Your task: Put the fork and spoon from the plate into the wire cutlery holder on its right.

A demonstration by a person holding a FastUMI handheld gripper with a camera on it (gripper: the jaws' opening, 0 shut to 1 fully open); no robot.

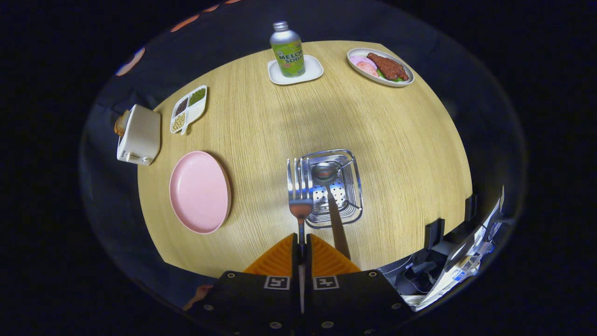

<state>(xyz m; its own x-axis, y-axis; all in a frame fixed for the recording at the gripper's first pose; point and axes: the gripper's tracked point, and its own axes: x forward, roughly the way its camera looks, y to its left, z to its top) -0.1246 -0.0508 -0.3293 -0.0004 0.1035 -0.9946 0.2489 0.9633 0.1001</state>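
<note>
The gripper [301, 245] is clamping both fingers tight on the thin handle of the fork [299, 189]. The fork is pointing tines forward, its head hanging over the near-left rim of the wire cutlery holder [354, 179]. The spoon [326, 175] is already standing in that holder, bowl inside, handle leaning back toward the fingers. The pink plate [200, 191] is lying bare, just left of the holder. Everything is sitting on a round wooden table [396, 140]. Beyond: a soda bottle [288, 49] on a white coaster [295, 71], a dish of food [380, 66], a divided snack tray [188, 108], a toaster [138, 135] at the left edge.
</note>
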